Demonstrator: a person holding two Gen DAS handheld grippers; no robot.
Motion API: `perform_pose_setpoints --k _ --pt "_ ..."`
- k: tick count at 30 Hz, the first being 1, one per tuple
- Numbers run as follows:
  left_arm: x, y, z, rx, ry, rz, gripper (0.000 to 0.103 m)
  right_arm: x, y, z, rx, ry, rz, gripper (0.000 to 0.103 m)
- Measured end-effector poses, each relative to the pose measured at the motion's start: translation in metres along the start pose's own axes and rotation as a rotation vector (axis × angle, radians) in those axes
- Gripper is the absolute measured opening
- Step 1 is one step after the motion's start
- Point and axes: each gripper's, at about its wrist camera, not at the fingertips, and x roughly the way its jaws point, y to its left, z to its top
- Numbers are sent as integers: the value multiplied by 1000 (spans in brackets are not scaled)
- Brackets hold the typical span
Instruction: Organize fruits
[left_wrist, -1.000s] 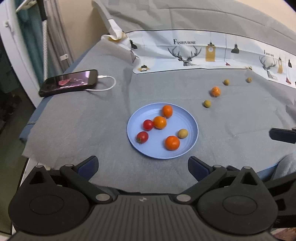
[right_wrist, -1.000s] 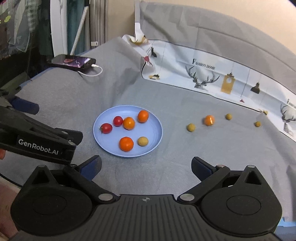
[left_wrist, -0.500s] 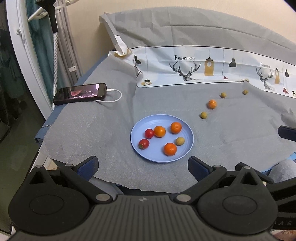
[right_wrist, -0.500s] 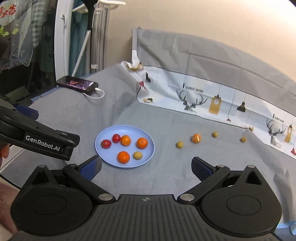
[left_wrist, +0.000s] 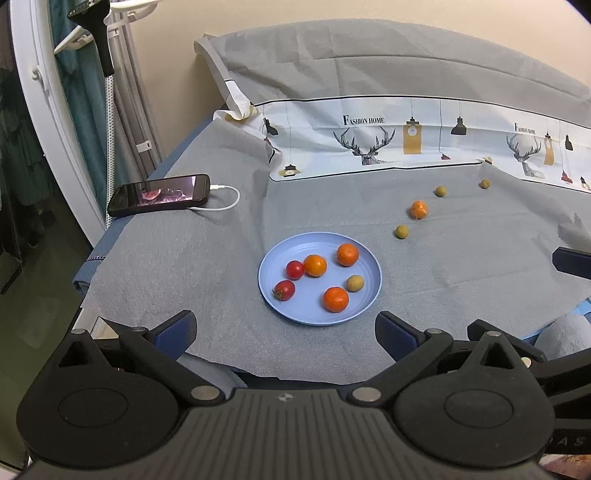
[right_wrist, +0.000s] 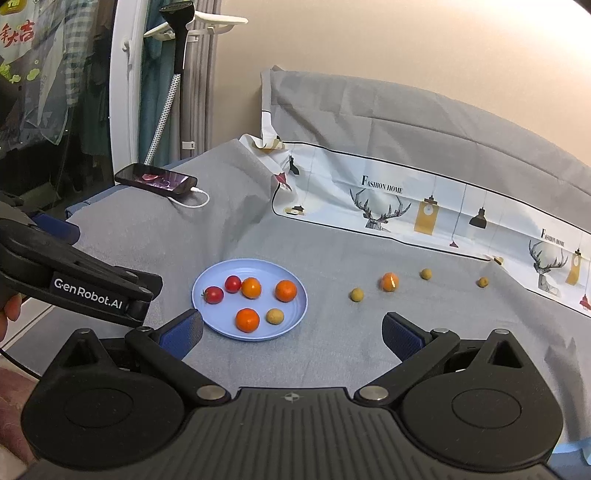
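A light blue plate (left_wrist: 365, 306) (right_wrist: 295, 317) on the grey cloth holds two red cherry tomatoes (left_wrist: 294, 269), three small oranges (left_wrist: 335, 299) and one tan longan (left_wrist: 355, 283). Off the plate, to its far right, lie one orange (left_wrist: 419, 209) (right_wrist: 388, 281) and three tan longans (left_wrist: 401, 231) (right_wrist: 357, 294). My left gripper (left_wrist: 286, 328) is open and empty, held back from the table's near edge. My right gripper (right_wrist: 291, 330) is open and empty, short of the plate.
A black phone (left_wrist: 159, 194) (right_wrist: 155, 178) with a white cable (left_wrist: 225, 203) lies at the far left. A printed white cloth (left_wrist: 406, 136) rises behind the fruit. The table's left edge drops to the floor (left_wrist: 37, 302). A white rack (right_wrist: 122, 92) stands at left.
Both grippers have pulled back and risen from the table, so the plate and fruit look smaller and farther. The fruit has not moved.
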Motion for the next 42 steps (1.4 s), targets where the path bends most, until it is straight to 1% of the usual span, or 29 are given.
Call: perform_pose_setpoints --k 15,28,35,40,42 --pt "4 -1 -1 9 12 -2 103 4 -2 -3 21 24 6 102" --pt "14 -1 -2 19 35 -6 103 16 -4 -4 37 67 11 102" --pt "33 -7 3 41 90 -19 103 25 -8 -7 53 85 14 102" --pt "53 -17 10 77 136 -11 103 41 -27 -12 124 116 3 102" --pt "64 -24 17 91 153 -6 103 49 -40 -15 162 120 -16 102"
